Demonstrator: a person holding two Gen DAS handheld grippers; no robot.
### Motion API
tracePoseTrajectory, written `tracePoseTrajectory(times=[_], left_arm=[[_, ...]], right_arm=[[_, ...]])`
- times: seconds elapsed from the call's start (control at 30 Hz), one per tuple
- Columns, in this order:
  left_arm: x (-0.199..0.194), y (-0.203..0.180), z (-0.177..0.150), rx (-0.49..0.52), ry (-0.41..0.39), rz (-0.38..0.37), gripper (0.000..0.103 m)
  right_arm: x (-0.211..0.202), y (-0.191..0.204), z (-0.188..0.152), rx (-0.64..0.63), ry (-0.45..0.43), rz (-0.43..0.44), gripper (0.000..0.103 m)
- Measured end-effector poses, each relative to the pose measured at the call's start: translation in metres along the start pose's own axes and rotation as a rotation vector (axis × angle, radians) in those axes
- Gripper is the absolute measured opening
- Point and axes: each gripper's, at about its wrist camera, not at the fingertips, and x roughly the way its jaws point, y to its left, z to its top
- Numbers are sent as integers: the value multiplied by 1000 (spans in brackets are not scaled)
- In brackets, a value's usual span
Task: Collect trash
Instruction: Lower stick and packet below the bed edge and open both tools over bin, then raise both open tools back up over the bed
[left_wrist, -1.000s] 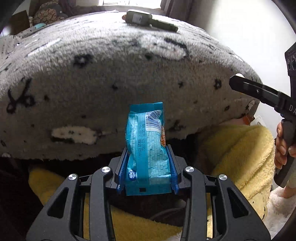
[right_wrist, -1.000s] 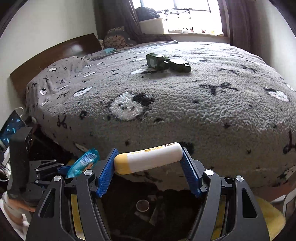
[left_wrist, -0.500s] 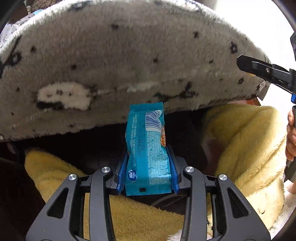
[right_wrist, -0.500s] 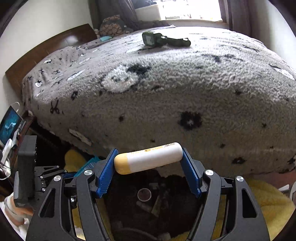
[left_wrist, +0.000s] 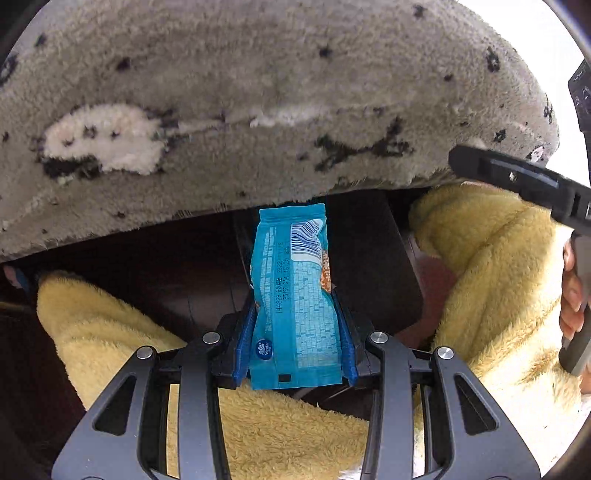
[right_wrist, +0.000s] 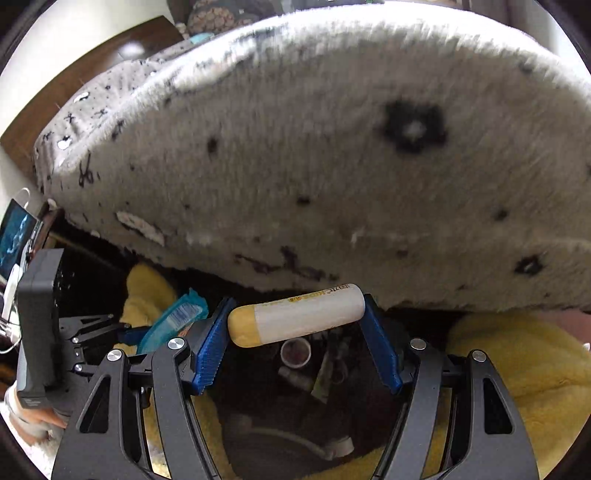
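The blue wrapper (left_wrist: 295, 295) is flat and shiny, with white stripes on top. The left claw (left_wrist: 295, 339) squeezes it tight. The white tube (right_wrist: 297, 314) has a yellow end; the right claw (right_wrist: 297, 345) pinches it sideways. Both hang below the fuzzy gray bed (left_wrist: 258, 110), between yellow fluffy cloth (left_wrist: 498, 266).

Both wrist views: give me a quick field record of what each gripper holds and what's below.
left gripper: shut on blue packet, held upright between the pads
right gripper: shut on tube, white with a yellow end, held crosswise
bed: grey patterned cover, edge just above both grippers
below right gripper: dark bin with a small cup and other litter inside
yellow fabric: fluffy, on both sides of the dark gap
release: neither item dropped yet
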Motion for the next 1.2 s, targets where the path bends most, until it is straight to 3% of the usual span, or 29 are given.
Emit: tracePoseTrajectory(times=[0.3, 0.77, 0.83, 0.9, 1.2], left_arm=[[20, -4, 0, -5, 41, -34, 37], [18, -3, -2, -13, 45, -31, 39], [14, -3, -1, -19, 45, -18, 48], [11, -2, 0, -26, 38, -3, 64], [-21, 1, 8, -20, -27, 37, 93]], right_arm=[[20, 1, -11, -11, 91, 0, 69], [33, 12, -15, -10, 119, -28, 70], [31, 10, -13, 3, 110, -35, 79], [24, 5, -9, 19, 92, -48, 86], [3, -7, -2, 54, 25, -84, 99]])
